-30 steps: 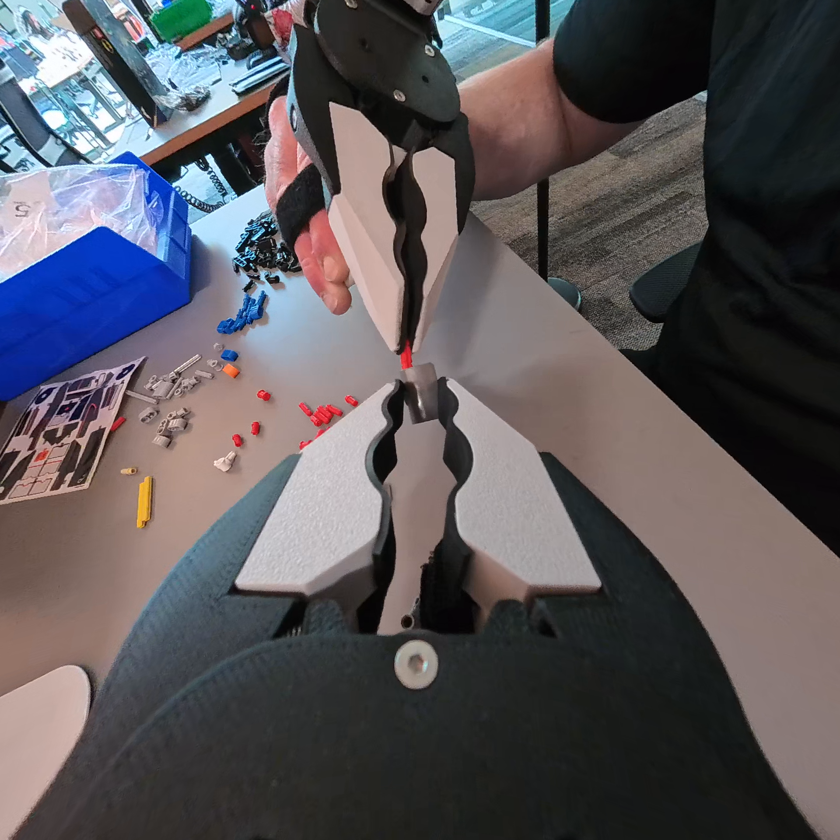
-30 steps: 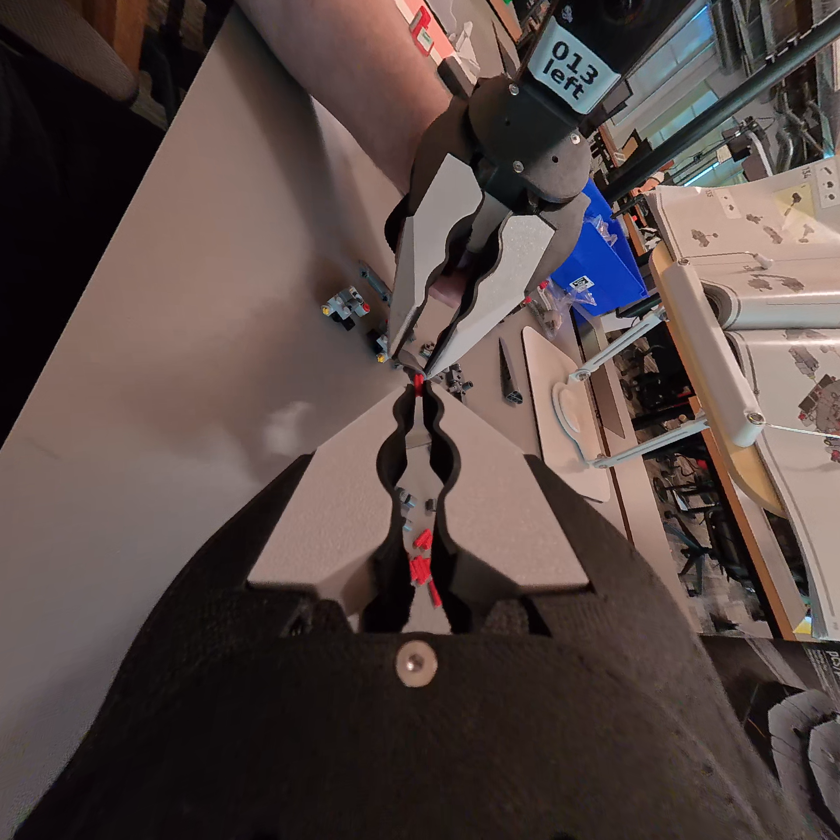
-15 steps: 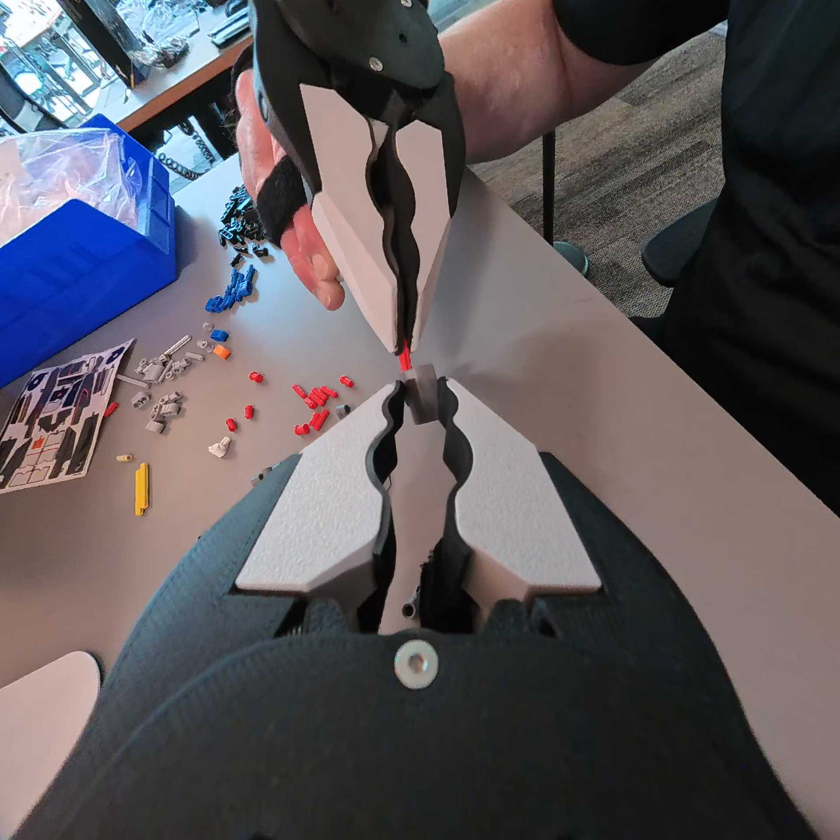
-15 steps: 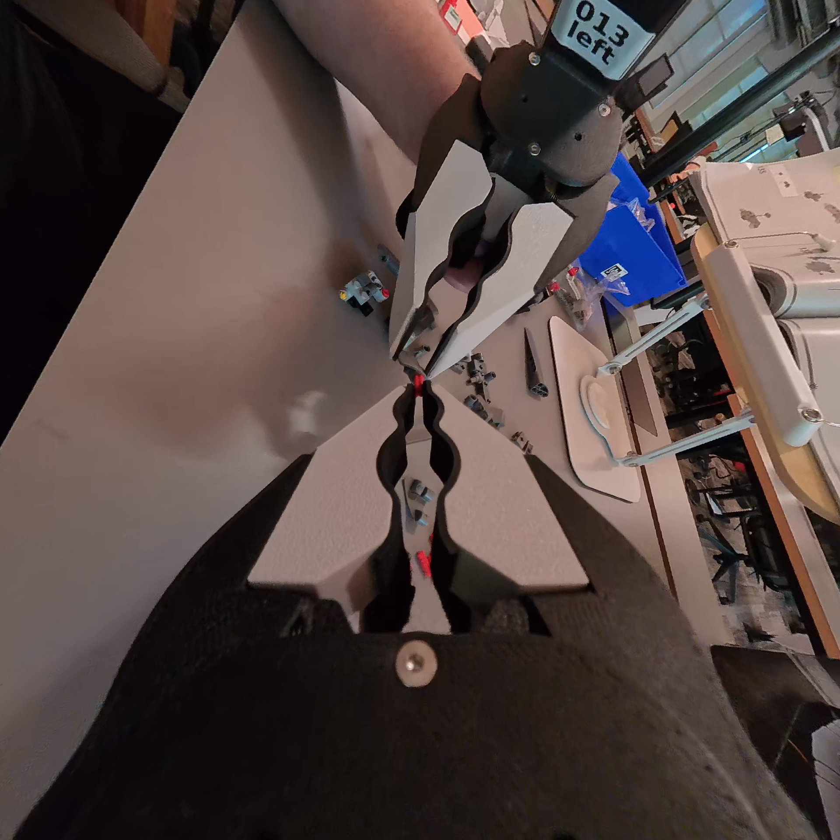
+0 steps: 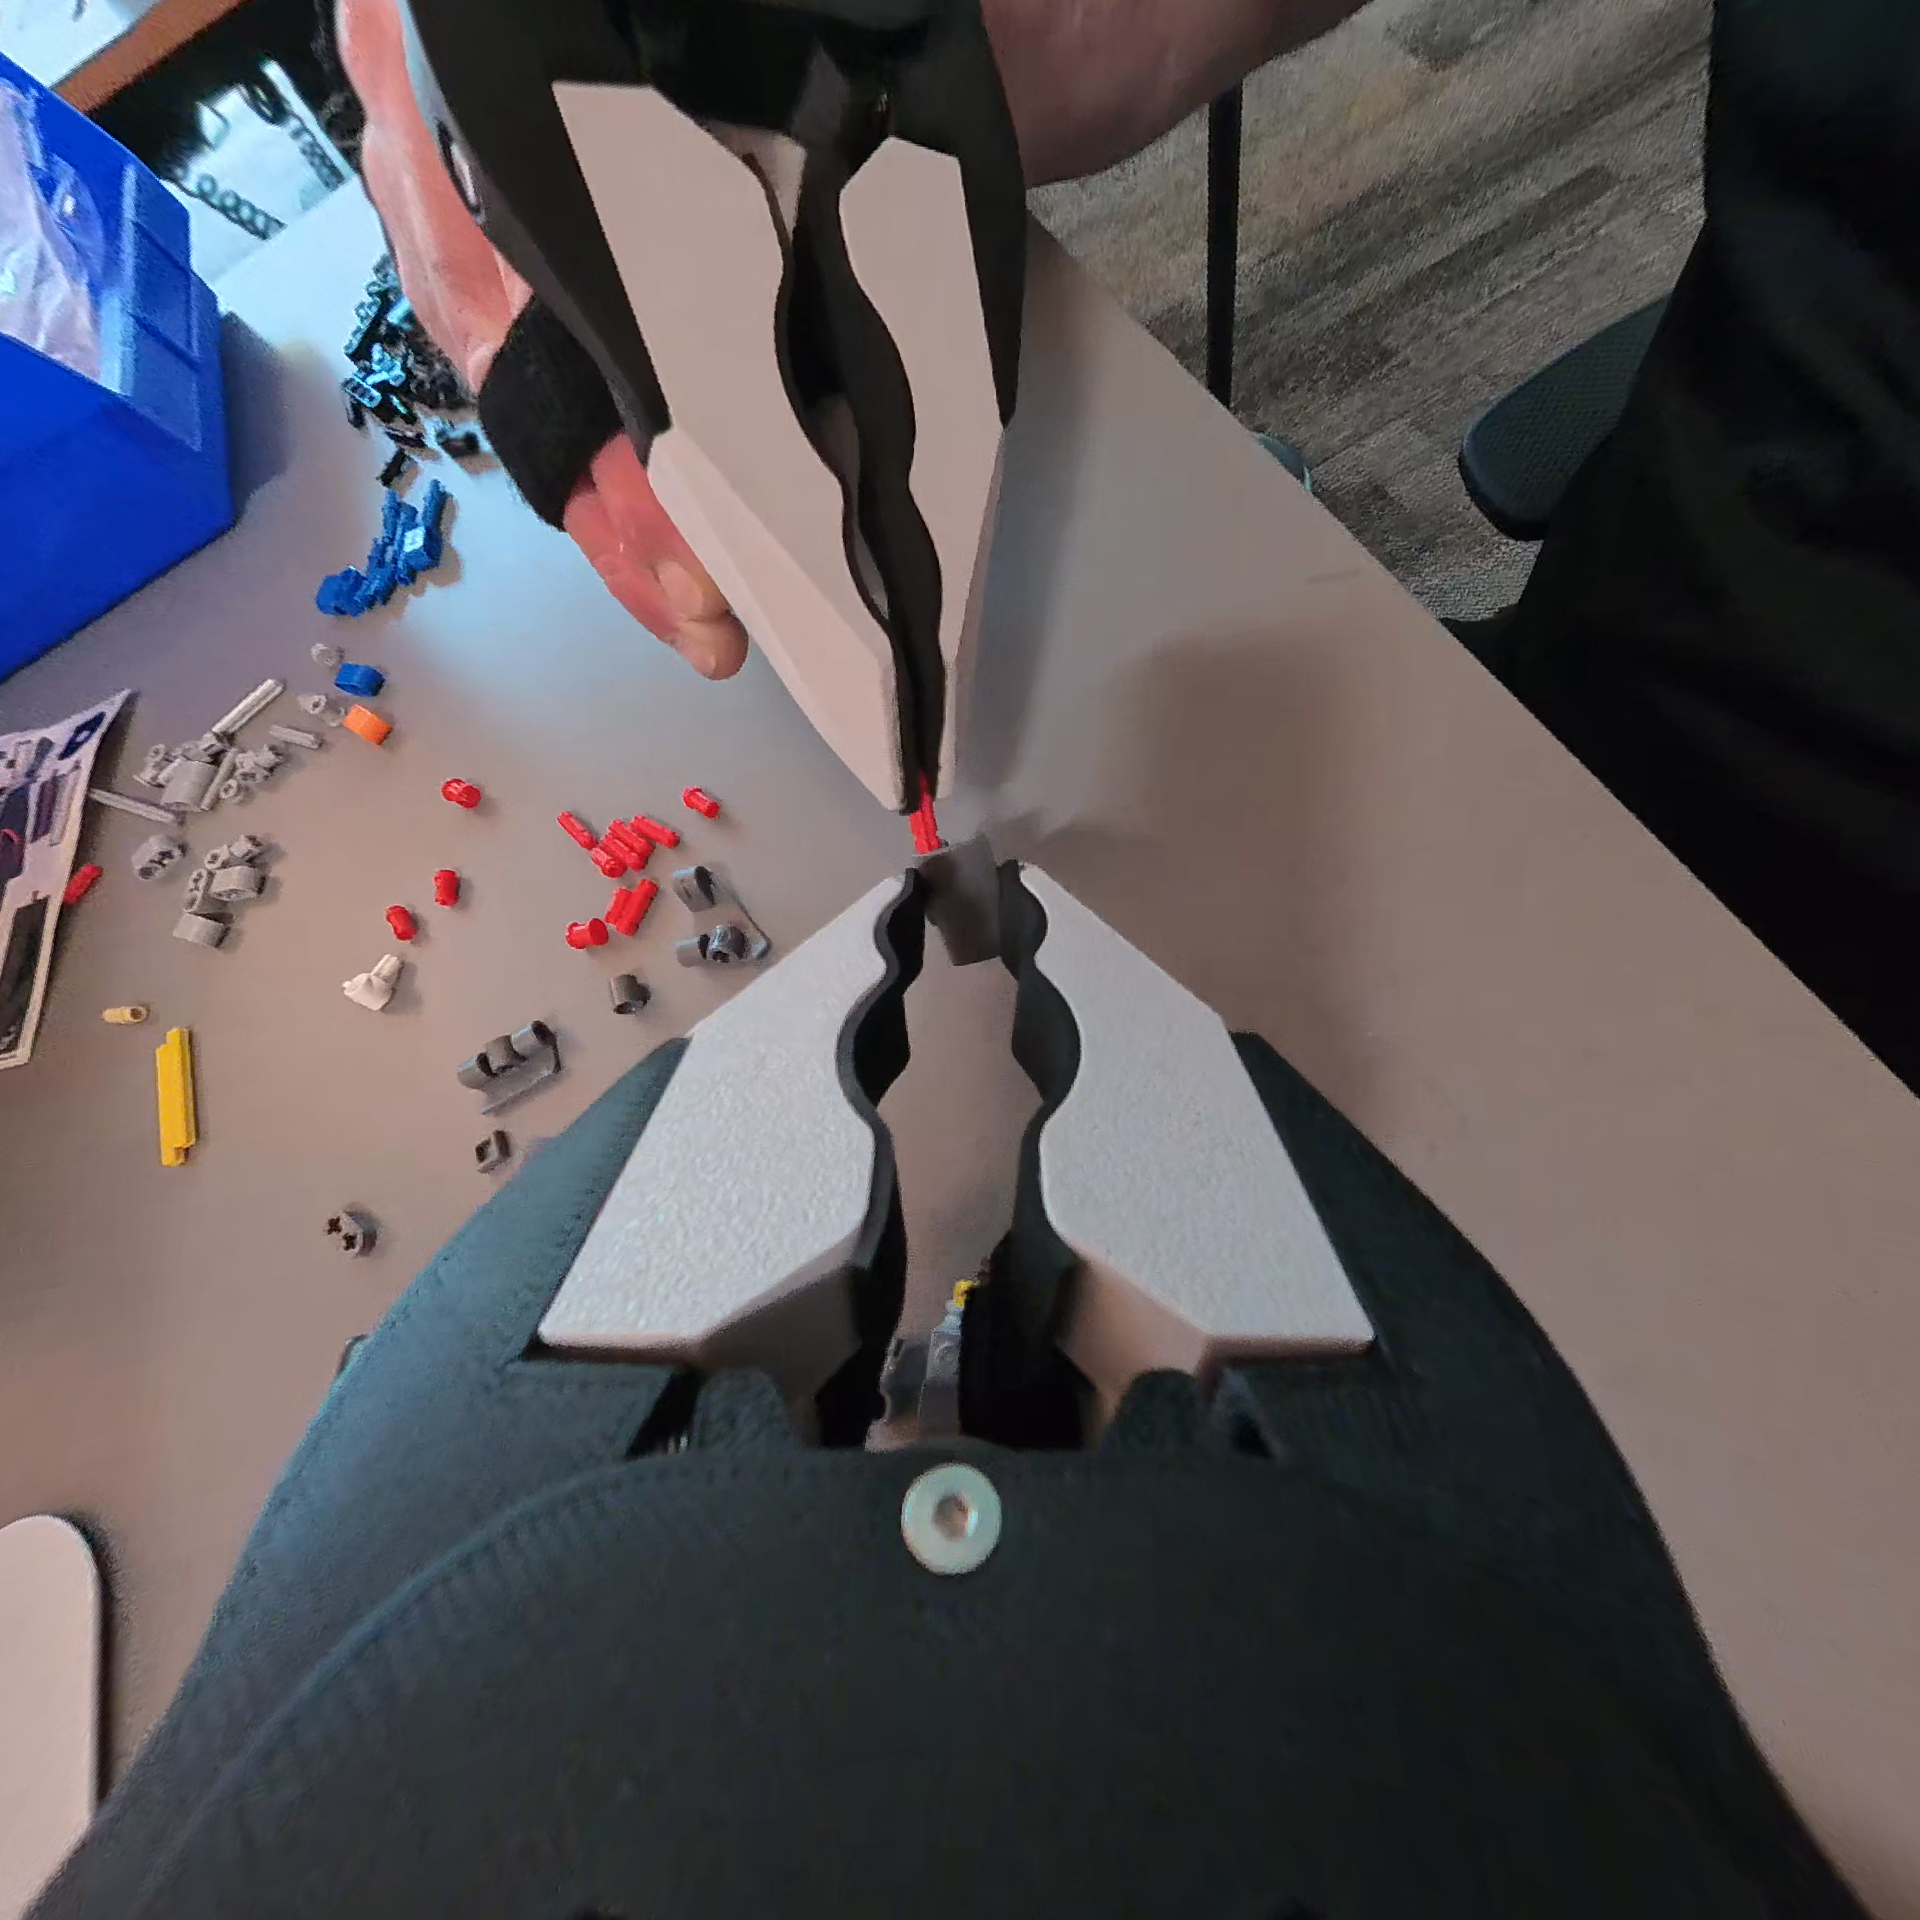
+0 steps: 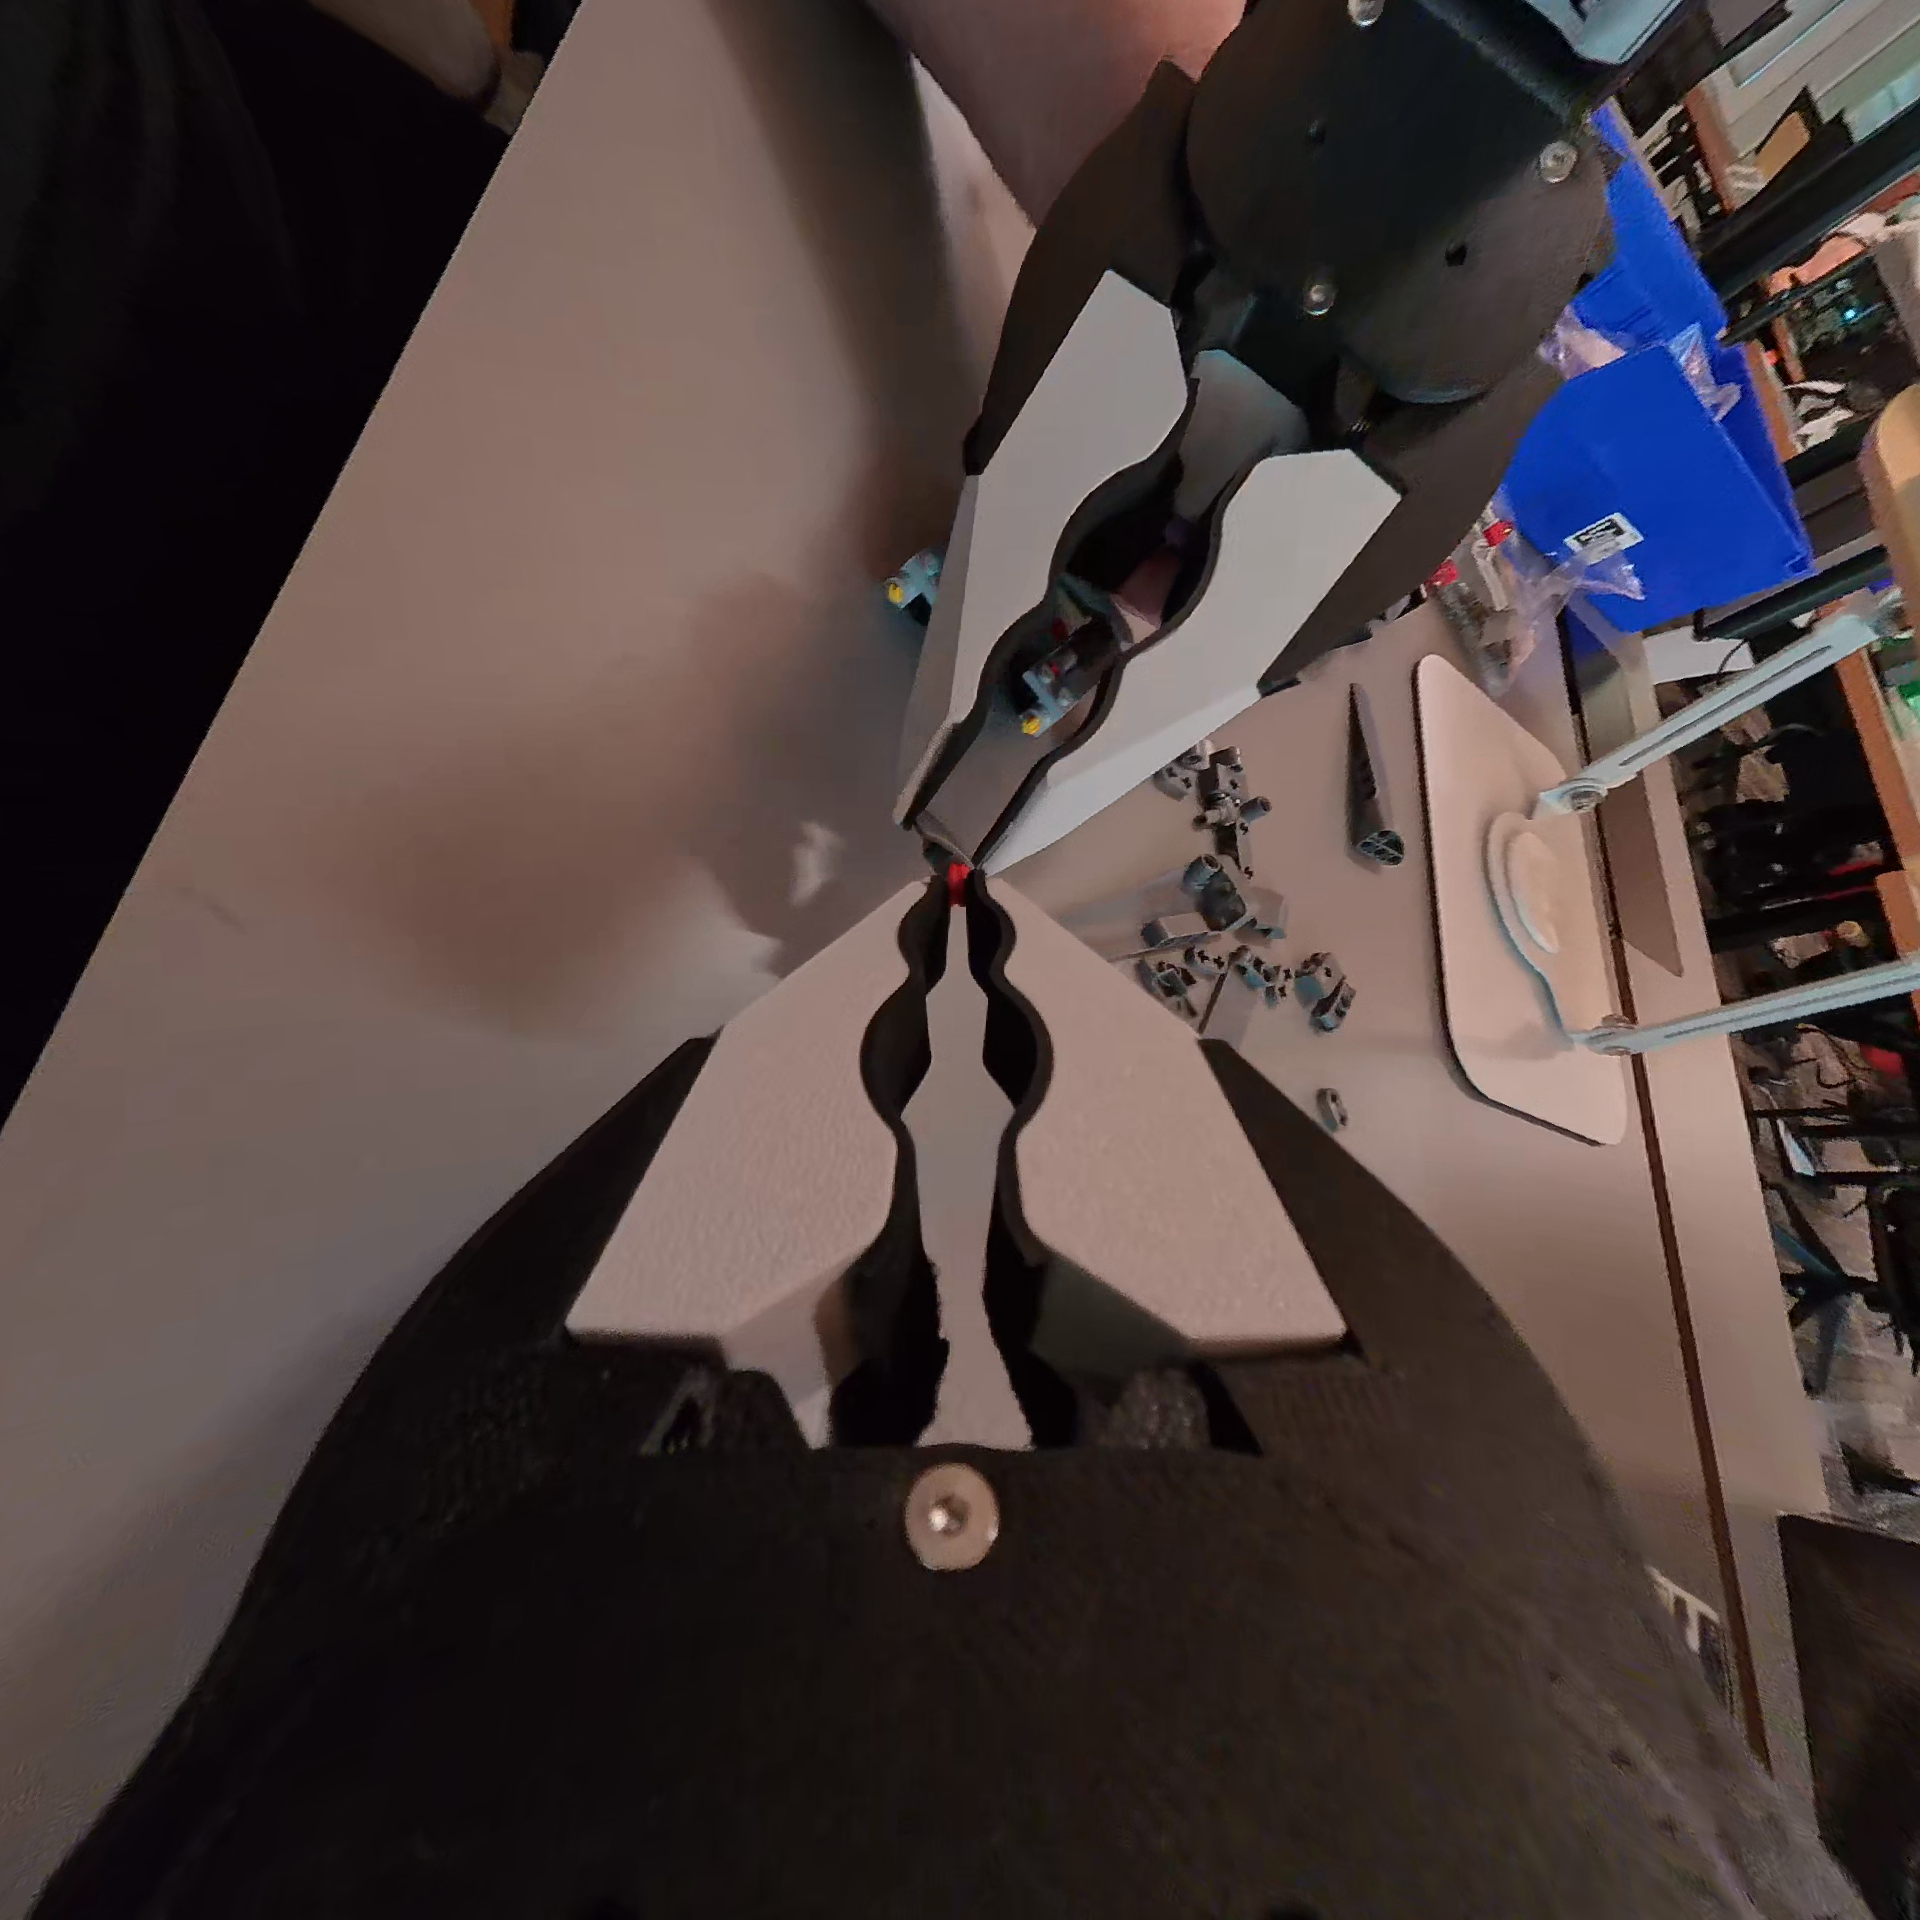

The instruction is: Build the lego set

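My left gripper (image 5: 964,894) is shut on a small grey building piece (image 5: 966,902) and holds it above the table. My right gripper (image 6: 958,891) is shut on a small red pin (image 6: 956,885). In the left wrist view the right gripper (image 5: 923,800) comes down from above, and the red pin (image 5: 923,829) at its tips touches the top of the grey piece. In the right wrist view the left gripper (image 6: 948,831) meets mine tip to tip, with the grey piece (image 6: 940,831) just beyond the pin. A hand (image 5: 665,592) holds the right gripper.
Loose red pins (image 5: 618,847), grey parts (image 5: 208,883), blue parts (image 5: 384,566), black parts (image 5: 390,364) and a yellow bar (image 5: 175,1096) lie on the grey table (image 5: 1299,883). A blue bin (image 5: 94,447) stands at the far left. More grey parts (image 6: 1226,935) and a white pad (image 6: 1507,914) show in the right wrist view. My left and right fingertips are right by each other. The yellow bar (image 5: 175,1096) is about 25 cm from both grippers' fingertips.
Both grippers have kept their grasps and moved together across the table; the loose parts have slid nearer in view. The pin stays against the grey piece.
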{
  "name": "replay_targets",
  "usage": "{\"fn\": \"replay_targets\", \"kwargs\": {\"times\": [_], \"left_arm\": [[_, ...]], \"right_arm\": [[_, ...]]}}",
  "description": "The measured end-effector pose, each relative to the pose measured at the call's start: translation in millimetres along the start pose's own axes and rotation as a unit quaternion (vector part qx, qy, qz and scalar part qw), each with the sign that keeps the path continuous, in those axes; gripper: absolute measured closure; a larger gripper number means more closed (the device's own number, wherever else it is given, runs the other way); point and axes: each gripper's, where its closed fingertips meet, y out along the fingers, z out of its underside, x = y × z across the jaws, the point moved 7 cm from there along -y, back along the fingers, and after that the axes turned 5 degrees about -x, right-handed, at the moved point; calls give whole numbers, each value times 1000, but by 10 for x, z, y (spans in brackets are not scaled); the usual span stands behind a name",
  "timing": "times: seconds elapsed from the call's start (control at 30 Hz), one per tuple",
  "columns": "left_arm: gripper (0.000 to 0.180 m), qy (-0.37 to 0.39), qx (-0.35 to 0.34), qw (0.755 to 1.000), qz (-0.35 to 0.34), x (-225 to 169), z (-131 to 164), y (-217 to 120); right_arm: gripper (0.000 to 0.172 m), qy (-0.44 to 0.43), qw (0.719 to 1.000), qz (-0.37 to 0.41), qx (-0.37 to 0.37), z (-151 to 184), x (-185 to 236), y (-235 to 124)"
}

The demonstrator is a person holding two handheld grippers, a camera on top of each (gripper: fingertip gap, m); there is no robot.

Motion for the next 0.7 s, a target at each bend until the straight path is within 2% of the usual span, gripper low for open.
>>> {"fn": "replay_targets", "kwargs": {"times": [0.7], "left_arm": [[169,7,45,999,18,-47,78,141]], "right_arm": [[171,34,997,-55,29,87,57,82]]}}
